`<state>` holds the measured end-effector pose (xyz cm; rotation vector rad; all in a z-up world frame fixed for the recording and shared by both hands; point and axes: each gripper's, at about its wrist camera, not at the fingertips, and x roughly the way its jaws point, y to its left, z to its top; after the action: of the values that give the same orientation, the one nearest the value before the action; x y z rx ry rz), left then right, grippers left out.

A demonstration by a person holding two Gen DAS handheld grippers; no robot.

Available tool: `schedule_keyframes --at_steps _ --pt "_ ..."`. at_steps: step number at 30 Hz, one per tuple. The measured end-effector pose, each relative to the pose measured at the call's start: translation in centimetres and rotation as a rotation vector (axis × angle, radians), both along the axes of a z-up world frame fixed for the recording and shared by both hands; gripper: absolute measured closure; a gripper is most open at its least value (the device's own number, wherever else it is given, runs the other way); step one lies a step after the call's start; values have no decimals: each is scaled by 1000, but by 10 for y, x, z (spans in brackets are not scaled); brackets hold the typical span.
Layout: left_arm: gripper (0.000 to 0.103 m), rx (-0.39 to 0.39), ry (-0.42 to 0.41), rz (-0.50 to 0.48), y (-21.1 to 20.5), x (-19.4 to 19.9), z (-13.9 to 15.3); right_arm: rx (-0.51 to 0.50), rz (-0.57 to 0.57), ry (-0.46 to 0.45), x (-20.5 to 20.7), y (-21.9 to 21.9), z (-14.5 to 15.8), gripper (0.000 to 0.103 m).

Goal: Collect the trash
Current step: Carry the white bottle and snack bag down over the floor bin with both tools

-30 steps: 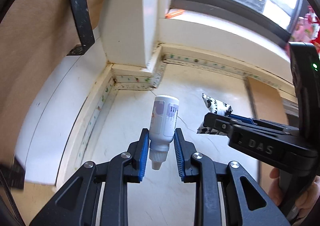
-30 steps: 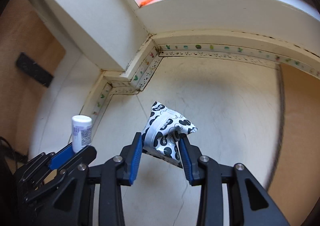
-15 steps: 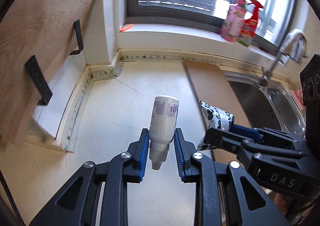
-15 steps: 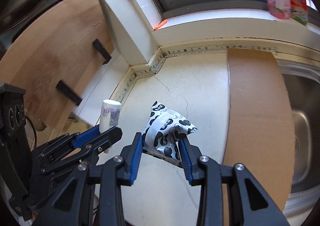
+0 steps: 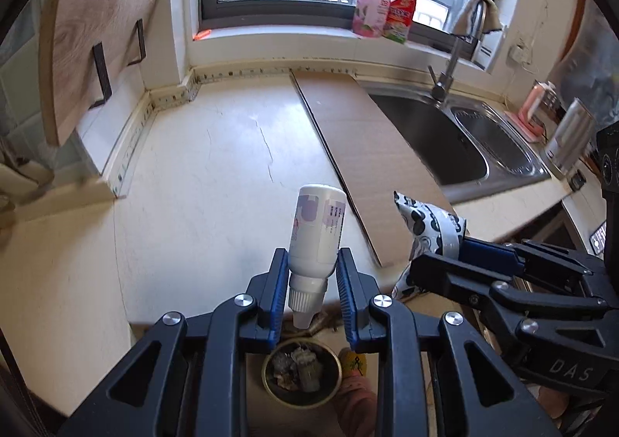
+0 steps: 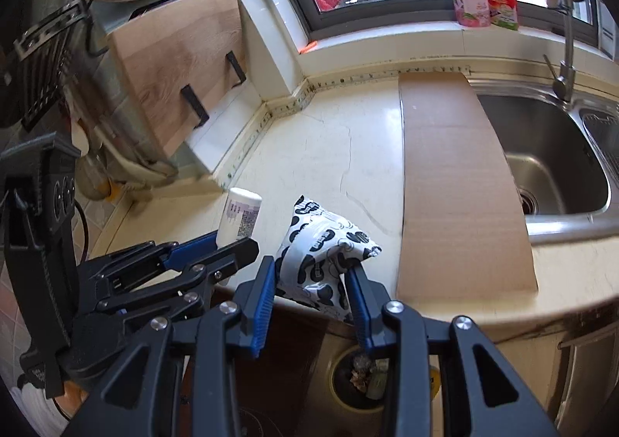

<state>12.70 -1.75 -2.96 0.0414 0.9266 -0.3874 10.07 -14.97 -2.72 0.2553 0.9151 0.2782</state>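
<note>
My left gripper is shut on a small white bottle with a purple label, held cap toward the camera. The bottle also shows in the right wrist view. My right gripper is shut on a black-and-white patterned packet, which also shows in the left wrist view. Both grippers are held beyond the counter's front edge, above a round trash bin on the floor that holds crumpled trash. The bin shows in the right wrist view too.
A cream counter carries a brown board beside a steel sink with a faucet. Two spray bottles stand on the window sill. A wooden cutting board leans at the left wall.
Both grippers have pulled back from the counter's far corner and past its front edge, still holding the bottle and the packet. The trash bin has come into view below them.
</note>
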Motion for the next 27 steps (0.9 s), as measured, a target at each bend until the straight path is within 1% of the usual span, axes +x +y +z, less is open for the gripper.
schedule_keyframes --at_steps 6,11,13,16,19,21,24,27 --pt "80 1 39 -19 -8 -47 -17 -14 6 68 -46 -4 -24 67" --pt "80 11 130 -20 -13 -71 -49 -18 20 139 -66 -8 -51 67" --pt "80 18 168 -13 -13 -77 -65 -27 31 174 -71 -8 -67 67" --pt "80 21 222 6 -13 -84 -92 -44 53 220 -77 -7 -93 67" --pt "80 28 256 35 -10 -82 -118 -59 76 269 -80 -7 -124 67" --pt "80 18 277 58 -7 -82 -138 -64 88 304 -79 -8 -145 67" --pt "80 16 307 89 -2 -81 -175 -77 106 345 -77 -8 -180 67" --pt "80 7 352 123 5 -77 -219 -82 115 396 -73 -8 -223 67"
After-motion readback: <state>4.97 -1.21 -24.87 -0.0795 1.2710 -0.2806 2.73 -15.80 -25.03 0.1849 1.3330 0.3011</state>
